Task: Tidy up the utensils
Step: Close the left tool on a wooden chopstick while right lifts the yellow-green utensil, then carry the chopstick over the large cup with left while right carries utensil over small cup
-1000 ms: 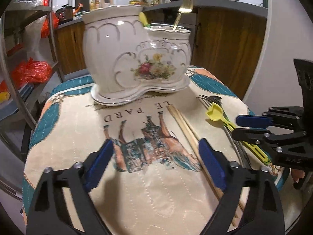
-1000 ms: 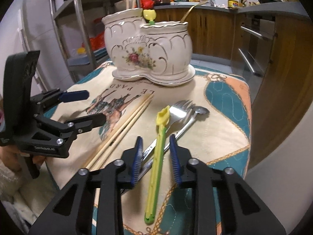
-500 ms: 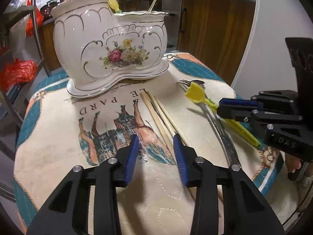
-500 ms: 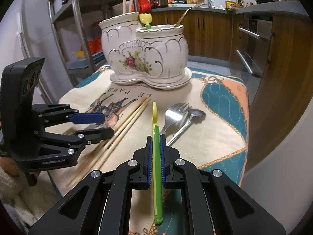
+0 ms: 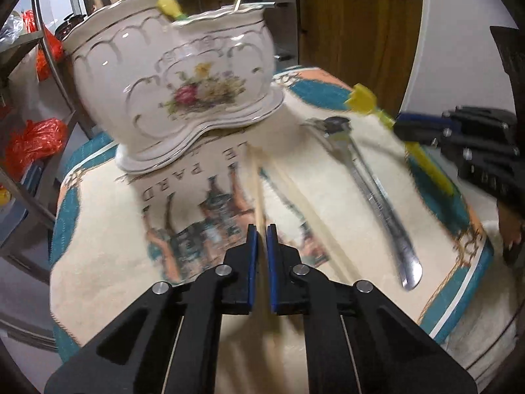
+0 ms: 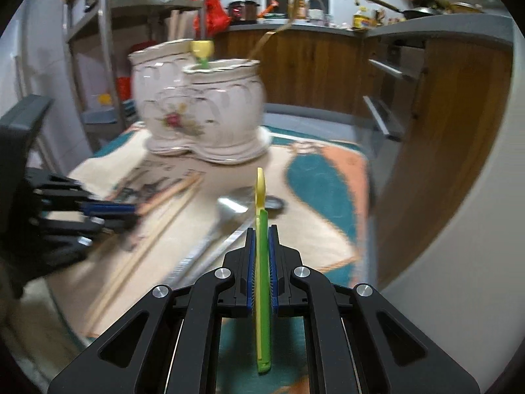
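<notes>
Chopsticks point(image 5: 259, 197) are showing as pale wooden sticks, blurred by motion; one is running straight between the blue pads of the left gripper point(image 5: 262, 233), whose jaws are nearly closed on it. Another stick point(image 5: 308, 203) is lying just beside it on the cloth point(image 5: 108, 249), angled toward the right. From the right wrist view the left gripper point(image 6: 131, 215) is sitting at the near end of the chopsticks point(image 6: 170, 193), low over the cloth point(image 6: 328, 177).

Right gripper point(image 6: 262, 233) is clenching a yellow-green utensil point(image 6: 262, 262): a flat green handle standing on edge between the pads, with a yellow tip pointing forward. In the left wrist view the same utensil point(image 5: 423, 161) is sticking out from the right gripper point(image 5: 407, 124), its yellow head point(image 5: 362, 100) raised above the cloth.

Two metal utensils point(image 5: 370, 190) are lying side by side on the cloth between the chopsticks and the right gripper, shiny, long-handled, heads toward the holder; blur is hiding their exact shape.

Holder point(image 5: 170, 75) is standing at the far side of the cloth: a white ceramic double pot with gold trim and a flower print, on a matching base. A yellow-topped utensil point(image 5: 169, 6) and a gold handle point(image 6: 262, 41) are sticking up from it.
</notes>
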`<move>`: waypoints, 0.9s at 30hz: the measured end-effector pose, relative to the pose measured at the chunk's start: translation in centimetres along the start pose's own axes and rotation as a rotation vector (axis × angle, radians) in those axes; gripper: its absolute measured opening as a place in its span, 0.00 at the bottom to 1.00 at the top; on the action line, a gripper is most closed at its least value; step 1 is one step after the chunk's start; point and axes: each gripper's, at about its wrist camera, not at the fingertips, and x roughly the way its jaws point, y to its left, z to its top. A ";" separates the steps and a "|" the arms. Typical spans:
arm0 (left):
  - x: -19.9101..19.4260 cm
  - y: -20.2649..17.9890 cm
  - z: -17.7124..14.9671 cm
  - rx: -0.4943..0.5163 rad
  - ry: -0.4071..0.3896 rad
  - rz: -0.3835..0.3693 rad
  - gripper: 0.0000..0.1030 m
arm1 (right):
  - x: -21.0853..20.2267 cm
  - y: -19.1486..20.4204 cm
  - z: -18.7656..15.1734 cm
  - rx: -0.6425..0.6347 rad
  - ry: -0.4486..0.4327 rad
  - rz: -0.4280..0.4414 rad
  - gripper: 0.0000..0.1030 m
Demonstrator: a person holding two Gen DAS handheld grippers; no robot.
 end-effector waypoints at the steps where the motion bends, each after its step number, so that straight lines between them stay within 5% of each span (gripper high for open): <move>1: -0.1 0.2 -0.1 0.007 0.007 -0.003 0.06 | 0.2 -0.2 -0.1 0.004 0.010 0.002 0.08; 10: -0.9 2.4 -1.2 0.015 0.062 -0.012 0.06 | 1.3 0.1 -0.6 -0.043 0.075 -0.024 0.11; 18: -0.5 2.4 -1.0 -0.006 0.037 -0.004 0.07 | 2.0 -0.2 -0.7 -0.026 0.094 -0.014 0.13; 27: -0.6 4.1 -2.1 -0.083 -0.023 -0.093 0.06 | 1.5 -0.5 -0.3 -0.009 0.066 -0.001 0.11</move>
